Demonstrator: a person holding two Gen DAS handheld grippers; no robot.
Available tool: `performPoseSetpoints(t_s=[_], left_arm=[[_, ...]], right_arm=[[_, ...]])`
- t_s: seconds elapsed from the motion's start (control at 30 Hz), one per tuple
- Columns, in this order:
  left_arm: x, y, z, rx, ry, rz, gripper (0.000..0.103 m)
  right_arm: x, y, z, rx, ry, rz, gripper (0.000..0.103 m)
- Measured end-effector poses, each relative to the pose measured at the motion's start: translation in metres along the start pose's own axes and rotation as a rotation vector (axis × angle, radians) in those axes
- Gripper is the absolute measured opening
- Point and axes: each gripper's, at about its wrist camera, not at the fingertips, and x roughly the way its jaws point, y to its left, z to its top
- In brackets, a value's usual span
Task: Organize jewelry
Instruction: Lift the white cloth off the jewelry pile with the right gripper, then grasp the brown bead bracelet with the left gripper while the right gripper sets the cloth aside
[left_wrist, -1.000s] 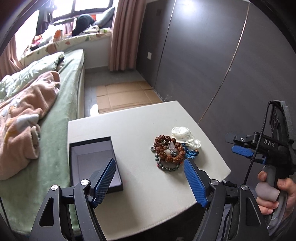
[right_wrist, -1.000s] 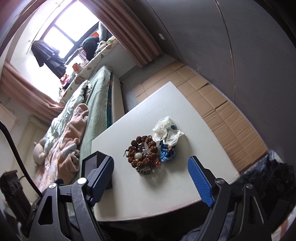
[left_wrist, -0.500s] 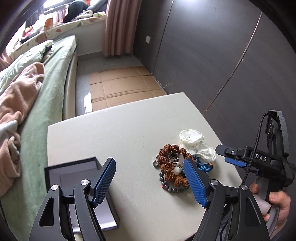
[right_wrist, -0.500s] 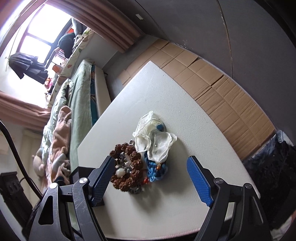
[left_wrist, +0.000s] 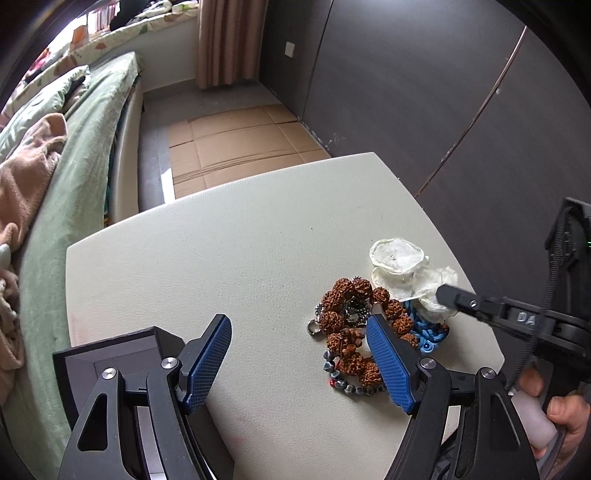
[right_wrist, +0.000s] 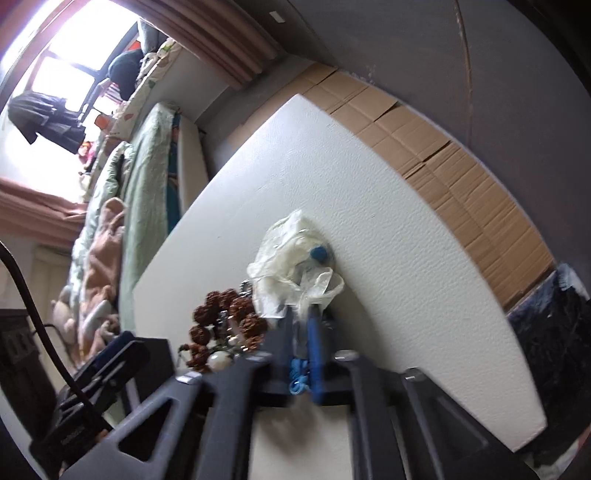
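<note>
Nearest the left wrist camera, the left gripper (left_wrist: 299, 354) hangs low over the near edge of the white table (left_wrist: 229, 258), its blue-padded fingers (left_wrist: 207, 363) spread wide and holding nothing. One finger lies over the corner of the open dark jewelry box (left_wrist: 110, 354) at the table's near left corner; the other overlaps the near side of the jewelry pile. That pile sits toward the near right of the table: a brown seed-bead bracelet (left_wrist: 351, 317) coiled on top, a dark metal-bead strand (left_wrist: 347, 386) curling out on its near side, a small silver ring (left_wrist: 314, 326) touching its left edge, and a blue braided cord (left_wrist: 428, 330) on its right.

Just beyond the cord lies a white translucent pouch (left_wrist: 399, 258) of crumpled fabric. The right gripper (right_wrist: 301, 332) reaches in from the table's right edge, tilted down toward the pile, with the person's right hand (left_wrist: 561, 417) wrapped round its handle below the table edge. In the right wrist view, which is motion-blurred, its fingers are drawn close together at the near edge of the pouch and over the blue cord (right_wrist: 297, 373); whether they actually pinch fabric or cord cannot be told.

Past the table, flattened cardboard (left_wrist: 236, 147) covers the floor, a bed with green bedding (left_wrist: 74, 177) runs along the table's left side, and dark wardrobe panels (left_wrist: 406, 92) rise on its right.
</note>
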Motion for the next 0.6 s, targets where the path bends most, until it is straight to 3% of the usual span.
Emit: performPoseSetpoints(t_s=[0.23,0.4,0.6], left_arm=[[0.008,0.003,-0.006,-0.051,0.01,-0.03,0.076],[0.027,-0.002,-0.011,-0.062,0.061,-0.059,0.055],[0.041,-0.001,-0.017,-0.115,0.11,-0.171,0.039]], right_arm=[[-0.029,0.008,-0.005,-0.047,-0.108,0.102,0.003],[-0.049,0.01,-0.008,-0.043,-0.171,0.162,0.003],[-0.063,0.017,-0.013,-0.043,-0.203,0.181,0.003]])
